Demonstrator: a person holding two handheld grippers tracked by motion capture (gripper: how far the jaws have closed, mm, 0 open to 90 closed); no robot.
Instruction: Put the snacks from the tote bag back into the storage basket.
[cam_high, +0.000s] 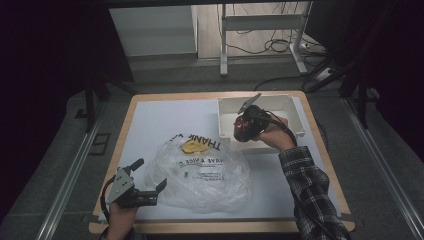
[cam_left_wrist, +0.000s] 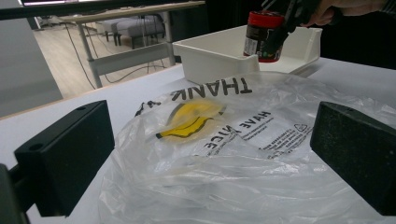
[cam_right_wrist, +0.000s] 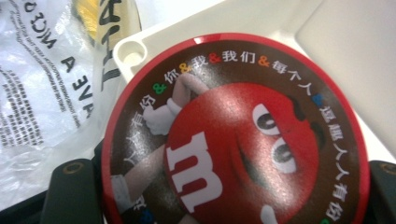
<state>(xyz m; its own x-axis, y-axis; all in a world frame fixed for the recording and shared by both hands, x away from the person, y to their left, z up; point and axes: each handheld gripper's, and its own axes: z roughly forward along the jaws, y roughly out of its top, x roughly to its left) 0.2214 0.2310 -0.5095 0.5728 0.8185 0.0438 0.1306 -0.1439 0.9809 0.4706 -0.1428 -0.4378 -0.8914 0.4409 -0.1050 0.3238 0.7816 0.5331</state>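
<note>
Two grippers work this table. Nearest, the left gripper (cam_high: 150, 187) rests low at the front edge, its jaws spread wide and empty, just short of the crumpled plastic bag (cam_high: 200, 172) lying ahead of it. Farther back, the right gripper (cam_high: 246, 127) has its jaws clamped on either side of a red-lidded candy jar (cam_right_wrist: 233, 135), held above the near corner of the white tray (cam_high: 295, 117).

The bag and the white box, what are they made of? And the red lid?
The bag looks like thin clear plastic film: crinkly, see-through, shiny, with print on it. The white box seems to be hard plastic, smooth and matte, with moulded rounded corners. The red lid is glossy, probably plastic or printed metal; I cannot tell which.
</note>
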